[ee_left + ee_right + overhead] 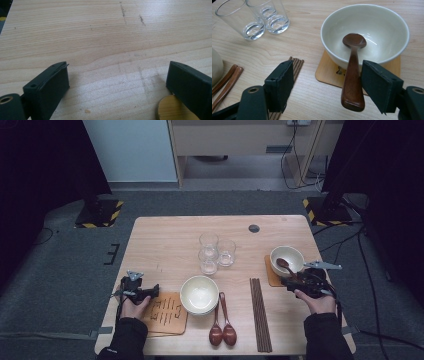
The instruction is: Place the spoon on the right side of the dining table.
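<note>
Only illegible cut-out marks on the coaster (329, 72) under the bowl (372, 30).

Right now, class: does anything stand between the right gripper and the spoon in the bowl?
Nothing visible does. The right gripper is open around the spoon: the handle lies between its jaws, close against the right one, while the spoon's head rests in the bowl on its mat. The chopsticks lie off to the side.
</note>
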`<state>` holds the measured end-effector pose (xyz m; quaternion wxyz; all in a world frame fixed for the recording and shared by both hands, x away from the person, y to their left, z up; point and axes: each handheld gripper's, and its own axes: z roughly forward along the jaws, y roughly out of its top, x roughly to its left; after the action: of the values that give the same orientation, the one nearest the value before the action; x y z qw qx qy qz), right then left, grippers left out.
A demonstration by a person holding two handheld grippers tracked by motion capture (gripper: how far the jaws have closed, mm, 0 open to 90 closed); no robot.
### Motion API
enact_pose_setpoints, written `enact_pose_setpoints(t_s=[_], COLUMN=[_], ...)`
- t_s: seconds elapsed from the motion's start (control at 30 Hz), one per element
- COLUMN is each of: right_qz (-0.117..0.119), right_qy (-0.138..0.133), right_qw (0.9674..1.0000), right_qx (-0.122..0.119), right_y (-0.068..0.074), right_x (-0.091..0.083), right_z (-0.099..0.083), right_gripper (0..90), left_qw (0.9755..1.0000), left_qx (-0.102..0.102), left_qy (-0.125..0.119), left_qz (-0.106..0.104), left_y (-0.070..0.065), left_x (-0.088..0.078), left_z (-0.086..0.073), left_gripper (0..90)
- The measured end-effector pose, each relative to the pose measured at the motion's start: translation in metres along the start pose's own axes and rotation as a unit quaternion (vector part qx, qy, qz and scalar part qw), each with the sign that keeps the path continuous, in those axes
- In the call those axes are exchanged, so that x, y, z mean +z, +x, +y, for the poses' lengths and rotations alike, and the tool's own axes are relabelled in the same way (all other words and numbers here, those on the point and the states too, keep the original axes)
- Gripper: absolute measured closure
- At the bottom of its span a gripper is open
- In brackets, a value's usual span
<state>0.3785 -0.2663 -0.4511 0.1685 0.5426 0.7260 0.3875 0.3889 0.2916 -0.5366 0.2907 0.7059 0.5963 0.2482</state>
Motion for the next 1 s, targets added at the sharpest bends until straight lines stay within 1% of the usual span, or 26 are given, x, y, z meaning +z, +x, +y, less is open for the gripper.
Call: enact_pose_setpoints(t_s=[0.13,0.23,0.37,0.47,0.63,0.7,0.77,0.87,0.97,1.0], right_qz=[0.000,-0.004,-0.011,-0.012,0.000,0.006,0.011,0.021,0.035,0.037], right_qy=[-0.001,-0.008,-0.025,-0.042,-0.065,-0.070,-0.077,-0.077,-0.071,-0.068], right_qw=[1.0000,0.9999,0.9995,0.9988,0.9971,0.9966,0.9957,0.9949,0.9950,0.9951], right_qx=[0.000,-0.007,-0.017,-0.021,-0.038,-0.042,-0.051,-0.062,-0.061,-0.062], right_y=[0.002,0.002,0.002,0.006,0.017,0.022,0.028,0.037,0.043,0.045], right_x=[0.000,-0.002,-0.007,-0.010,-0.015,-0.016,-0.017,-0.015,-0.011,-0.010], right_z=[0.000,0.001,0.003,0.005,0.007,0.008,0.008,0.007,0.003,0.002], right_gripper=[26.9,26.7,27.1,27.6,29.3,29.4,30.2,31.3,31.8,32.2], left_qw=[1.0000,1.0000,1.0000,1.0000,1.0000,1.0000,1.0000,1.0000,1.0000,1.0000], left_qx=[0.000,0.000,0.000,0.000,0.001,0.001,0.001,0.001,0.001,0.001], left_qy=[0.000,0.000,0.000,0.000,0.000,0.000,0.000,0.000,0.000,0.000], left_qz=[0.000,0.000,0.000,0.000,-0.001,-0.001,-0.001,-0.001,-0.001,-0.001], left_y=[0.000,0.000,0.000,0.000,0.000,0.000,0.000,0.000,0.000,0.000], left_x=[0.000,0.000,0.000,0.000,0.000,0.000,0.000,0.000,0.000,0.000], left_z=[0.000,0.000,0.000,0.000,0.000,0.000,0.000,0.000,0.000,0.000], left_gripper=[3.2,3.2,3.1,3.0,2.8,2.8,2.8,2.8,2.7,2.7])
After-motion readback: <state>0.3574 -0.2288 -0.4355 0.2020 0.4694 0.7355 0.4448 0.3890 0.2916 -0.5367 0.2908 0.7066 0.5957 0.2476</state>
